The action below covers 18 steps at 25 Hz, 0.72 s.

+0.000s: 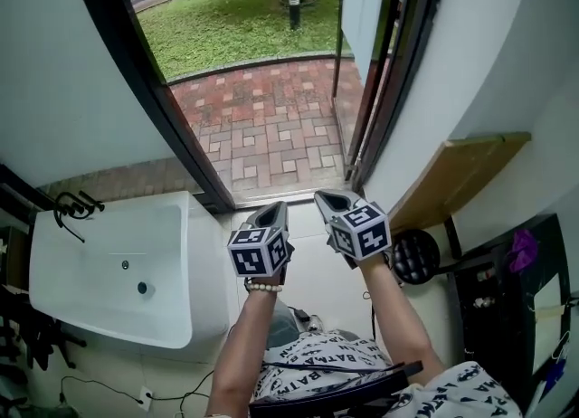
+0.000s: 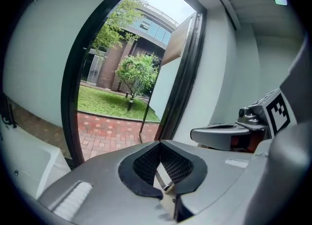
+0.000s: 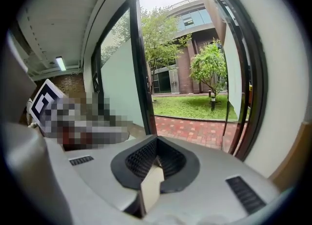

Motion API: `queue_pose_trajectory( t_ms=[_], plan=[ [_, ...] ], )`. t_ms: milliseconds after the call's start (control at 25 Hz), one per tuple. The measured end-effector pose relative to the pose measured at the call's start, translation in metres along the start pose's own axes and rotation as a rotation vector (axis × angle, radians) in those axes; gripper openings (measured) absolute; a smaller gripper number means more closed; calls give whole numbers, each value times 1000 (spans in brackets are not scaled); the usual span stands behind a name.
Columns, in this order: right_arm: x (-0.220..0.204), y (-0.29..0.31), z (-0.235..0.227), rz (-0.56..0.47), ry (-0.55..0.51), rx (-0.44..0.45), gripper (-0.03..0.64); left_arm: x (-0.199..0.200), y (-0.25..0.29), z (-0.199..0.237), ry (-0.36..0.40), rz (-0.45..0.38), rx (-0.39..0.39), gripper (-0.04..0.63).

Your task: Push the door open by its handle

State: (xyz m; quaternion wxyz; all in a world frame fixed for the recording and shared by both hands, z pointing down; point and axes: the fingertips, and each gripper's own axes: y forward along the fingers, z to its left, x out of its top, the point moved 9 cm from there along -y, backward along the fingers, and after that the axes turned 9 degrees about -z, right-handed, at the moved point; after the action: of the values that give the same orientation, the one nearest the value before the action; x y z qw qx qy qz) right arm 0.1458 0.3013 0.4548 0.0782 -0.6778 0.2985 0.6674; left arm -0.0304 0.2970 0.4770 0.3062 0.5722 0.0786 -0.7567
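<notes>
The glass door (image 1: 364,18) in its dark frame stands swung outward at the right of the doorway. A thin vertical bar (image 1: 337,81) runs down its outer side, and I cannot tell if this is the handle. My left gripper (image 1: 270,215) and right gripper (image 1: 332,201) hang side by side just inside the threshold, pointing at the opening. Neither touches the door. Both are shut with nothing between the jaws, as the left gripper view (image 2: 165,180) and the right gripper view (image 3: 152,173) show. The door (image 2: 168,68) (image 3: 233,73) appears in both gripper views.
A white basin (image 1: 109,262) with a black tap (image 1: 72,208) fills the left. A wooden shelf (image 1: 461,176) juts from the right wall, with a black round object (image 1: 416,256) below it. Red brick paving (image 1: 271,127) and grass (image 1: 244,18) lie beyond the threshold.
</notes>
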Motion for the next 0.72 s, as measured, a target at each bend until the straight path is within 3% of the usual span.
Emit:
queue_pose_trajectory(
  t_ms=[480,720],
  plan=[
    [-15,-53,53,-32,40,23,8,-23,-75,-19,1,3,7,-6],
    [-18,-55,86,-12,51,-12,8,-15,-106,-9,56,-5,46,-6]
  ],
)
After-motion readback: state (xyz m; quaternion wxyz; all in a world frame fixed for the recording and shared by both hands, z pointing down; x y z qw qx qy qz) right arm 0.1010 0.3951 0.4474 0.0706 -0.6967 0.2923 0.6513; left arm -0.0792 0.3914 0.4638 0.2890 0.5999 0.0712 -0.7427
